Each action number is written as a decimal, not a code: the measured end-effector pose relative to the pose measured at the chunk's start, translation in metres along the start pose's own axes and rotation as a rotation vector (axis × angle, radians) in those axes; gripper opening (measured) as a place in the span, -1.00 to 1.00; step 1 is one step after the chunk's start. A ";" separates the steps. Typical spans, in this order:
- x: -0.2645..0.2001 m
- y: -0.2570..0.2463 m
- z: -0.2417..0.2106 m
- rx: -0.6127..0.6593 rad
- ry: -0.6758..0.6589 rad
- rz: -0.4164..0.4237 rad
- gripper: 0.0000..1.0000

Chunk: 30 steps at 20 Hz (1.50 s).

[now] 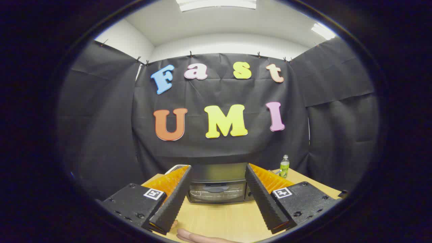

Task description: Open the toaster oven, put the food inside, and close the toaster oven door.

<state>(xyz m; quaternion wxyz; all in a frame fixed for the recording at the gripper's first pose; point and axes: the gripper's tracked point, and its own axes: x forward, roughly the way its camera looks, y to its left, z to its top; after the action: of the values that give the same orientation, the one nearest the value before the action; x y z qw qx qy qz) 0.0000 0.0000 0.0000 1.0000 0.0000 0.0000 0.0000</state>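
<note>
Gripper (217,175) spread wide w/ nothing held, toaster oven (217,184) closed well ahead on table (219,216); a crooked approach could miss the handle, shove the oven back.

Camera on the gripper, looking forward

It sits low over the pale wooden table (219,219), facing the closed black toaster oven (217,184) beyond the wide-apart gripper (217,170).
</note>
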 end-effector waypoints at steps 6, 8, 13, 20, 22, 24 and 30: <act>-0.011 -0.002 0.008 0.005 -0.032 -0.002 1.00; -0.011 -0.004 0.008 0.010 -0.030 -0.008 1.00; 0.001 -0.006 0.000 0.001 -0.014 -0.022 1.00; 0.020 0.003 0.010 -0.023 -0.042 0.005 1.00; 0.031 0.008 0.002 -0.029 -0.029 0.020 1.00; 0.043 0.009 -0.008 -0.031 -0.007 0.021 1.00; 0.090 0.015 -0.035 0.003 0.027 0.039 1.00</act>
<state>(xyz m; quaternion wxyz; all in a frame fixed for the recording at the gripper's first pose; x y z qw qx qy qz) 0.0899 0.0149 -0.0353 0.9997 0.0014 0.0135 0.0194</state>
